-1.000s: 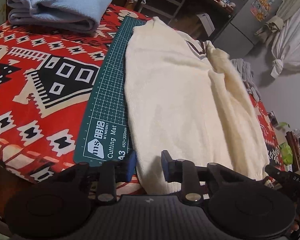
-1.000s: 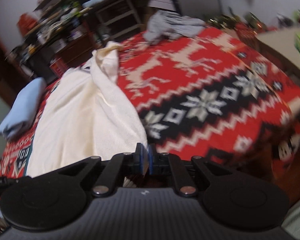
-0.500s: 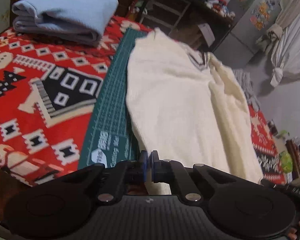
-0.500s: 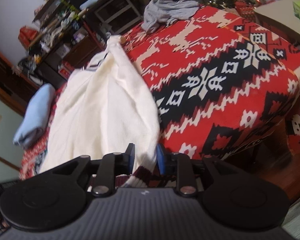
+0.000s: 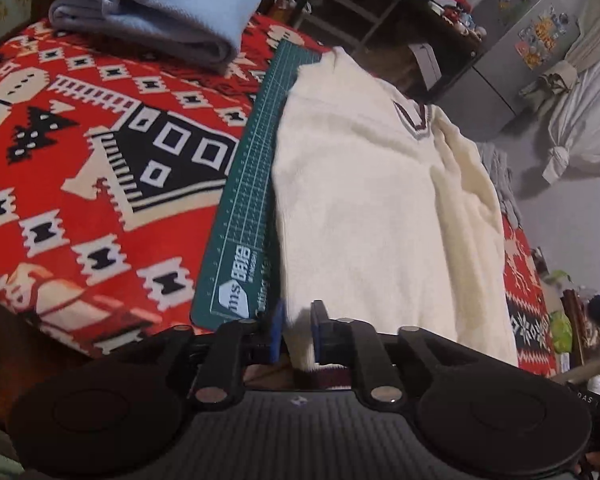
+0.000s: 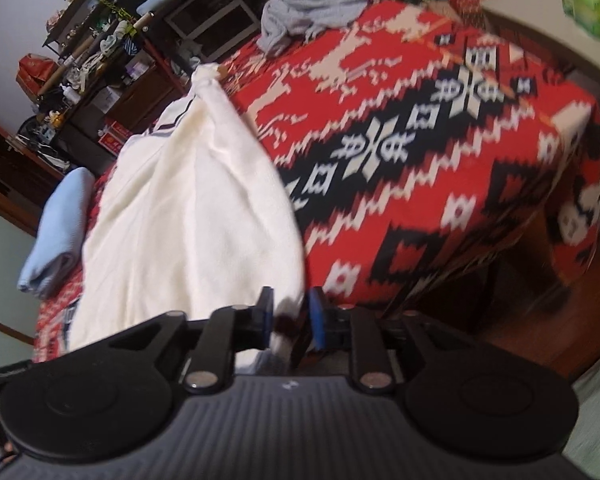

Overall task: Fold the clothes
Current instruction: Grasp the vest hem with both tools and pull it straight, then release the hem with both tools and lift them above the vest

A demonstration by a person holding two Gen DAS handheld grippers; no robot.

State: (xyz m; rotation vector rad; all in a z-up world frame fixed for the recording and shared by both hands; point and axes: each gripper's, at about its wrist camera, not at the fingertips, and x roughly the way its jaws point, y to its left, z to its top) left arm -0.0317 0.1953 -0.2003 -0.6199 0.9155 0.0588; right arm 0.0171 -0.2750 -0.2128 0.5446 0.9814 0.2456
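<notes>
A cream knit sweater (image 5: 372, 208) with a dark-trimmed V-neck lies lengthwise on the red patterned blanket, collar at the far end; it also shows in the right wrist view (image 6: 188, 208). My left gripper (image 5: 298, 332) sits at the sweater's near left hem corner, its jaws parted with the hem between them. My right gripper (image 6: 290, 320) sits at the near right hem corner, its jaws parted with the dark-striped hem between them.
A green cutting mat (image 5: 252, 200) lies under the sweater's left edge. A folded light blue garment (image 5: 156, 4) rests at the far left, also seen in the right wrist view (image 6: 56, 232). A grey garment (image 6: 304, 12) lies at the far end. The blanket (image 6: 440, 152) drops off at the near edge.
The left gripper shut on the hem half a second ago and now stands parted again. The right gripper has gone from shut to parted around the hem. Both have moved back toward the near edge.
</notes>
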